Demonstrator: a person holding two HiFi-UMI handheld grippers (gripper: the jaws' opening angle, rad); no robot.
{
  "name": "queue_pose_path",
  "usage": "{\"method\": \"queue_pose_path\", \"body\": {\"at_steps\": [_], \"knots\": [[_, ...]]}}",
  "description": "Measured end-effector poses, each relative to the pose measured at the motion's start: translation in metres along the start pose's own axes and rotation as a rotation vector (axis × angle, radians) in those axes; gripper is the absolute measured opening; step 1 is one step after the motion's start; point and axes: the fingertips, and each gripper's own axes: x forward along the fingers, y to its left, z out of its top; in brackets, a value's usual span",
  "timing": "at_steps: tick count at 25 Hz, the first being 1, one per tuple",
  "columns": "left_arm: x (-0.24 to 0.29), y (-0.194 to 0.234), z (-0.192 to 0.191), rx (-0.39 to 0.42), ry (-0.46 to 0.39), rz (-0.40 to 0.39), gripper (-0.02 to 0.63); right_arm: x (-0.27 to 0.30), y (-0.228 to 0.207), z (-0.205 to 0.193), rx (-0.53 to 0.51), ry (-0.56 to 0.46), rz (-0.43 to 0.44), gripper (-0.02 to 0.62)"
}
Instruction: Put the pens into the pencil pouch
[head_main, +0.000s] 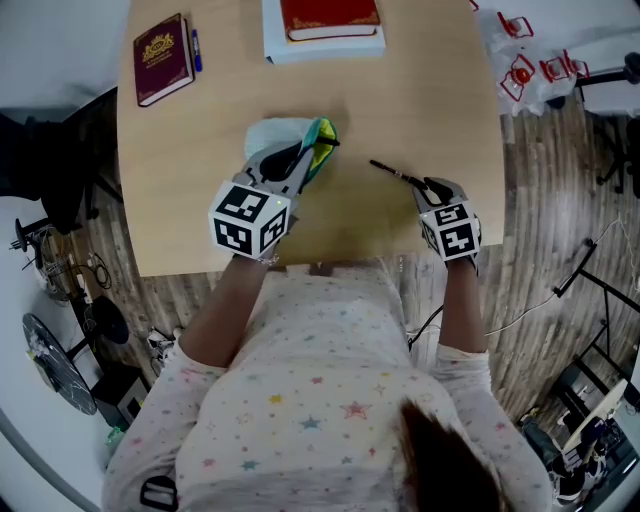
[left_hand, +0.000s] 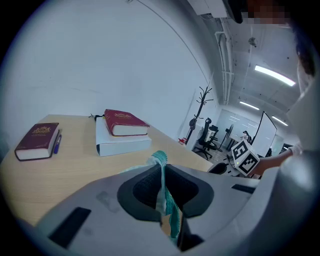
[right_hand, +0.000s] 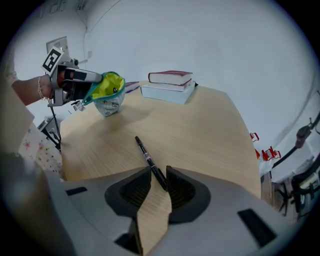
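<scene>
The pickup step is under way — left tool (head_main: 303, 162) clenches the pouch (head_main: 272, 134) rim, right tool (right_hand: 159, 172) sits unclenched astride the black pen (right_hand: 144, 154) at the pouch's four o'clock — next, likely squeeze and lift

Matt wood table (head_main: 420, 100), cloth pouch (head_main: 272, 135), glossy pen (head_main: 388, 170)

Overhead and low views, shared table (head_main: 420, 110)

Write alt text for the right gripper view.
The right gripper has its jaws apart around the near end of a black pen lying on the wooden table. Beyond, the left gripper holds open a pouch with a yellow lining; two stacked books sit behind.
</scene>
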Motion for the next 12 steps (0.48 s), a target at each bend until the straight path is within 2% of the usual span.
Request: {"method": "queue_pose_path", "body": {"at_steps": [12], "knots": [[0.004,0.002,0.000,-0.019,-0.002,0.023,0.034,0.016,-0.006,-0.016,-0.072,0.073,0.011,0.092]]}}
